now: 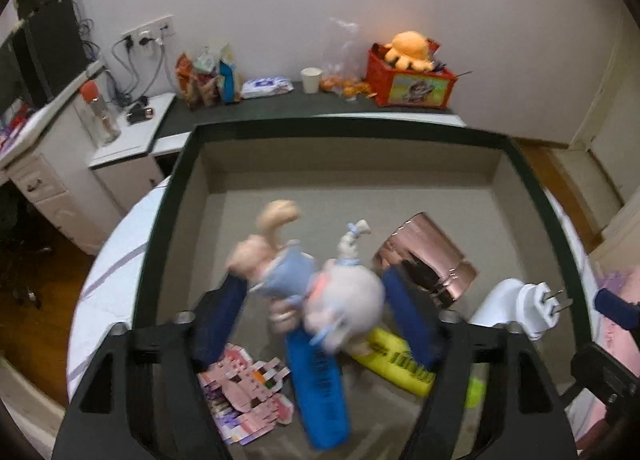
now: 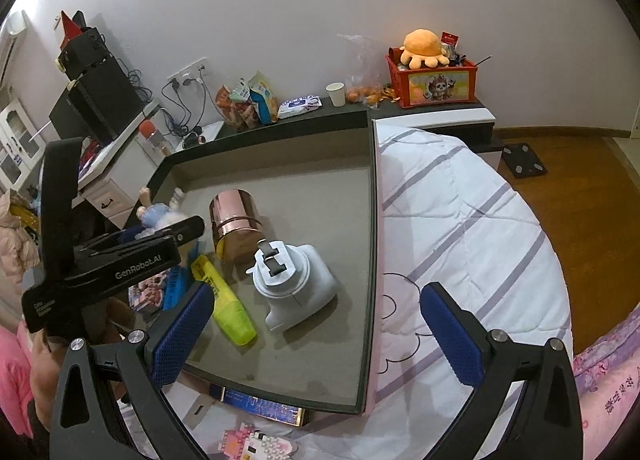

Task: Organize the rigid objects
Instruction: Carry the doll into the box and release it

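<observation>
I have the left tool (image 1: 312, 300) over the grey tray (image 1: 344, 128), jaws apart, with a small doll figure (image 1: 312, 284) blurred between them; I cannot tell whether the pads touch it, and my read is that it is dropping free into the tray. Already lying in the tray, in the left wrist view: a copper can (image 1: 430, 256) at 2 o'clock from the doll, a white plug adapter (image 1: 516, 308) at 3 o'clock, a yellow highlighter (image 1: 400, 364) and a blue tube (image 1: 320, 388) toward 6 o'clock, and a pink printed pack (image 1: 248, 392) at 7 o'clock. My right tool (image 2: 320, 336) is spread wide and empty, hovering over the tray's near edge and the striped bedcover (image 2: 460, 228). I judge the sorting well along. Still outside, at 6 o'clock from the tray in the right wrist view, are a pink beaded piece (image 2: 256, 446) and a blue-and-gold box (image 2: 264, 406).
</observation>
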Available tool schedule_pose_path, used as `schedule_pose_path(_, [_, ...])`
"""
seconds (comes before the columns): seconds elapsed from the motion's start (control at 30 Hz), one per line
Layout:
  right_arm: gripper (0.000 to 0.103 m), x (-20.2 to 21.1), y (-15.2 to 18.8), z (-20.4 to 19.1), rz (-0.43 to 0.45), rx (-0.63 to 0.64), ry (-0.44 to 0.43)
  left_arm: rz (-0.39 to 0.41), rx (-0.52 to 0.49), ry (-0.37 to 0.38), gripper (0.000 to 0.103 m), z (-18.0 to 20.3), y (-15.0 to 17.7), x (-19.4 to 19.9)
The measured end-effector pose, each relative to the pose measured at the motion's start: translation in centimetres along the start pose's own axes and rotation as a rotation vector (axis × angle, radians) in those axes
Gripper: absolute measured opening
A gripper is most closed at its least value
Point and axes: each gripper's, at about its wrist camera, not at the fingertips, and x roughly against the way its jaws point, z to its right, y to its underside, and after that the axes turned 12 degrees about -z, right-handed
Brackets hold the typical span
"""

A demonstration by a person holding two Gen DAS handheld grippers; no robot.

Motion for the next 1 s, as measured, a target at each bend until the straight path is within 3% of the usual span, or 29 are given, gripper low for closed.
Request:
schedule_pose_path(0.07, [0.103, 0.1, 0.2, -0.1, 0.001, -0.001, -0.004, 0.013, 0.012, -0.014, 0.098, -0.1, 0.1, 0.4])
schedule_pose_path(0.13, [0.103, 0.3, 0.4, -0.3, 0.004, 0.004, -0.002, 0.03, 0.014, -0.024, 0.102, -0.2, 0.2, 1.0])
schedule_pose_path(0.5, [0.103, 3.6, 2.1, -1.9, 0.055, 0.031, 0.004, 0.122, 0.011, -0.018, 0.103, -0.6, 3.7, 7.3])
schedule_pose_path(0.77, [0.103, 6.2, 4.5, -4.1, 0.093, 0.067, 0.016, 0.168, 0.044, 0.008, 0.103, -1.7, 9.6, 11.9])
schedule_pose_path(1.0, [0.103, 7.8, 6.7, -5.5, 0.114, 0.093, -0.004, 0.148, 0.071, 0.023, 0.103, -1.8, 14.4, 13.2])
